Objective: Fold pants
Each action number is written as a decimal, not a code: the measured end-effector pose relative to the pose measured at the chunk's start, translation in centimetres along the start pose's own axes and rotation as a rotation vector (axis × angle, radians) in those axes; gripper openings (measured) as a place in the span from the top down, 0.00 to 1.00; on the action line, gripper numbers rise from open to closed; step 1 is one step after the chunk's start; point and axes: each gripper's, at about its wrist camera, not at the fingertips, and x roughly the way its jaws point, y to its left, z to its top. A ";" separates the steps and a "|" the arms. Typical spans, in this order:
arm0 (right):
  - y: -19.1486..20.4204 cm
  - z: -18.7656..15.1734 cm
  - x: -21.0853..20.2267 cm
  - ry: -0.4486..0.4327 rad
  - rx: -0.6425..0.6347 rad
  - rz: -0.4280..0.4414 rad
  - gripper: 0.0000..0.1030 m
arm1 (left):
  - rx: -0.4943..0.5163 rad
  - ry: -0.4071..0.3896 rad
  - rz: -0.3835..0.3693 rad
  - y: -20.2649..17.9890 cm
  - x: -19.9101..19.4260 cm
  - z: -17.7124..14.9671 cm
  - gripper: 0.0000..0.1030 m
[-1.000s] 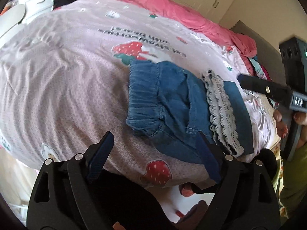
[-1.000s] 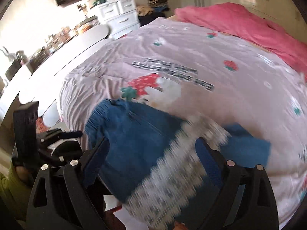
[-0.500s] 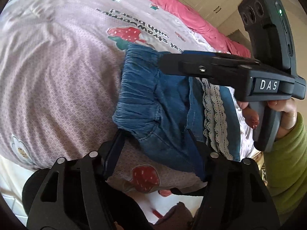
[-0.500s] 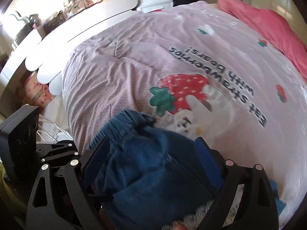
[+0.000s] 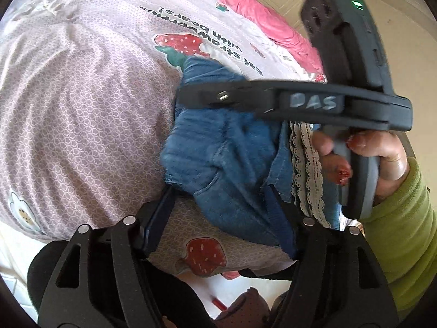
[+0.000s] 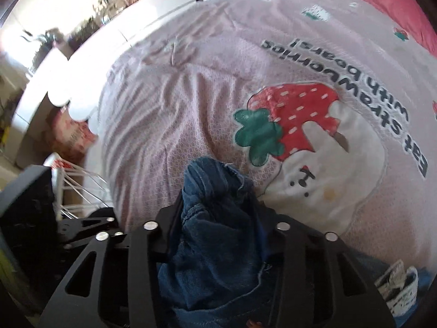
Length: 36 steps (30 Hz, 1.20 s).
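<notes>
Right gripper (image 6: pixel 218 218) is closing, its jaws bunching a fold of the blue denim pants (image 6: pixel 215 191) between them, pads pressing the cloth. Left gripper (image 5: pixel 218 199) is opening, jaws straddling the pants' near edge, and I cannot tell whether they touch. Beyond both claws spreads the pink strawberry bedspread (image 5: pixel 82 95); a pink blanket (image 5: pixel 259 8) lies farther off.

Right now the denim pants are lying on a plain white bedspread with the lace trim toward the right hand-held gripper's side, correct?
Not quite. The bedspread is not plain white: it is pink, printed with strawberries, a bear and lettering, as the right wrist view shows. The rest holds: the denim pants lie on it, lace trim toward the right hand-held gripper.
</notes>
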 end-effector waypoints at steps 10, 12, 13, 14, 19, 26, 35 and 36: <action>0.0 -1.7 -5.3 -0.110 0.017 0.100 0.66 | 0.024 -0.038 0.071 -1.4 -0.7 -0.3 0.29; 0.0 -1.9 -6.1 -0.122 0.011 0.109 0.66 | 0.027 -0.052 0.060 -1.9 -1.0 -0.3 0.29; 0.0 -2.0 -6.3 -0.125 0.009 0.109 0.66 | 0.031 -0.059 0.056 -2.1 -1.1 -0.3 0.29; 0.0 -2.2 -6.7 -0.131 0.007 0.111 0.66 | 0.037 -0.070 0.058 -2.5 -1.3 -0.4 0.29; -0.7 -3.1 -8.5 -0.167 0.012 0.125 0.66 | 0.062 -0.103 0.021 -5.1 -1.4 0.0 0.38; -2.5 -4.8 -11.7 -0.223 0.031 0.113 0.66 | 0.088 -0.094 -0.059 -8.5 -0.9 0.0 0.43; -5.4 -7.7 -14.9 -0.285 0.064 0.107 0.64 | 0.140 -0.050 -0.142 -13.0 1.3 0.1 0.42; -5.8 -8.1 -15.1 -0.293 0.072 0.108 0.64 | 0.132 -0.047 -0.159 -13.4 1.6 0.2 0.38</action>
